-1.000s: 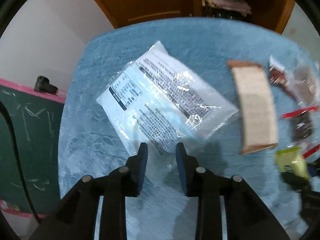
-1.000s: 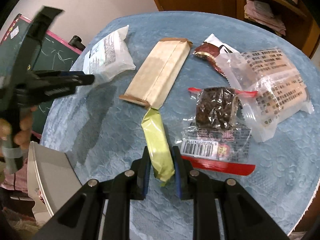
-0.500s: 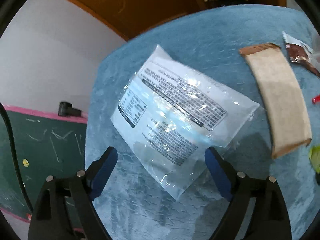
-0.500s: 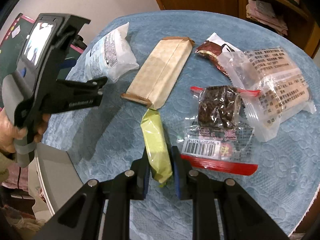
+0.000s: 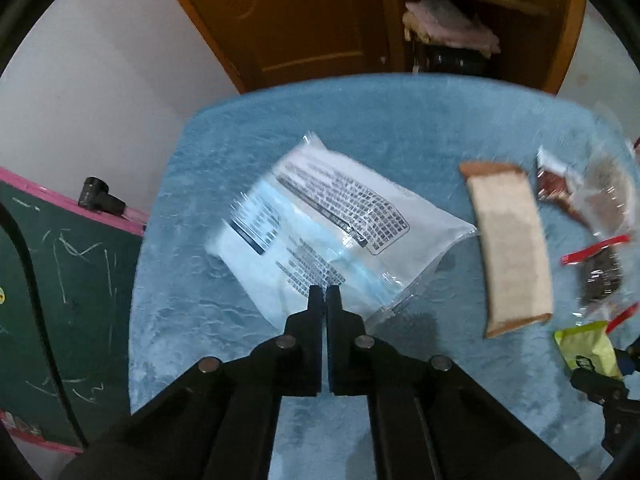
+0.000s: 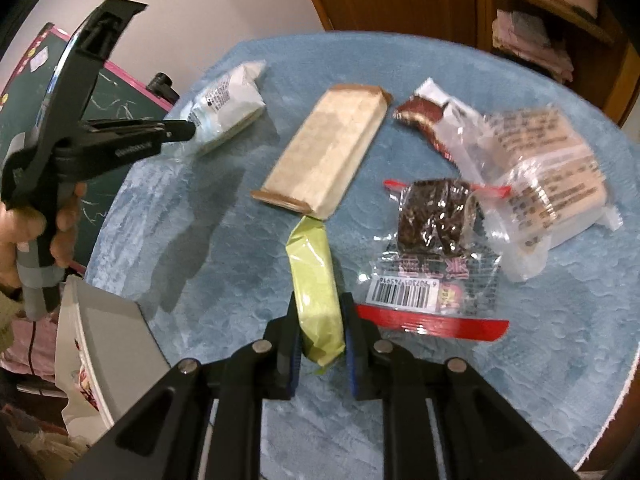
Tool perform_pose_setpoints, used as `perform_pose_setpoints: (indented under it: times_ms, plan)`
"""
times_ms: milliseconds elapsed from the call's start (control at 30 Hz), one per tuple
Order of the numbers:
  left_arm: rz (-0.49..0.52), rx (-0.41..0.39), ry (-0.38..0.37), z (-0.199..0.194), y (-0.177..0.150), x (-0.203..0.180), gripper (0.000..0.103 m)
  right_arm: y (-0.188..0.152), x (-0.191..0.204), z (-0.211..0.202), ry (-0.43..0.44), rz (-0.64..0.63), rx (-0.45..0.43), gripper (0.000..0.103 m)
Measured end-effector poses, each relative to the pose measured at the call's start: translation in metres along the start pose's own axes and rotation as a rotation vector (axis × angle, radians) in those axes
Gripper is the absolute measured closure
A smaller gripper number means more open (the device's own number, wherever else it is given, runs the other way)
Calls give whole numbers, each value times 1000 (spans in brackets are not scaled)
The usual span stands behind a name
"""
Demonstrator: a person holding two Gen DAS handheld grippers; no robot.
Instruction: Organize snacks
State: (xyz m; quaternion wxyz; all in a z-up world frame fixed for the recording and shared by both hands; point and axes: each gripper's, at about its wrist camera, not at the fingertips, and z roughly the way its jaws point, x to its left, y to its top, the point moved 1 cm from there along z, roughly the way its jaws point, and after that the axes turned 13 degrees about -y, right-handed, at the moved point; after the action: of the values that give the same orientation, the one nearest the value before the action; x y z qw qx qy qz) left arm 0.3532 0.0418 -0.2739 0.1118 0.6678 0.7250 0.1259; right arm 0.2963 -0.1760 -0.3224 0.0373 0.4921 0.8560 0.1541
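Observation:
A white printed packet [image 5: 320,224] lies flat on the blue table cover [image 5: 400,128]. My left gripper [image 5: 324,290] hangs over the packet's near edge. Its jaws are closing and stand almost together, and I see nothing between them. In the right wrist view the left gripper [image 6: 188,130], held in a hand, has its tip at the white packet [image 6: 224,108]. My right gripper [image 6: 320,300] is shut on the near end of a slim green packet [image 6: 312,264], which lies on the cover. The green packet [image 5: 584,348] also shows at the left wrist view's right edge.
A tan bar [image 6: 328,148] lies beyond the green packet. To its right are a dark snack in a clear, red-banded packet [image 6: 436,220], a clear printed packet [image 6: 552,176] and a brown wrapper [image 6: 424,112]. A green chalkboard [image 5: 60,280] stands left of the table; a white box [image 6: 112,340] sits near left.
The left gripper opened wide close over the white packet, then drew back and closed its jaws together. The right gripper stayed shut on the green packet.

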Motion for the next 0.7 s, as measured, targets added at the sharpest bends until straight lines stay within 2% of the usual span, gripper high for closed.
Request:
perform_pose_setpoints:
  times_ms: [133,367,567,700]
  plan:
    - [-9,-58,-55,-47,-4,6,103,-1,2,-30,-7,9,-54,86]
    - [-24,-190,-227,-152,-27,12,103,-11,10,-99,-26,58,-165,86]
    - [25,-315,-364,-256,-72,15,103,-37,38,-169,-42,109,-258,86]
    - [88,-352,-443,-308,-110,12,103,-63,68,-215,-57,146,-314,86]
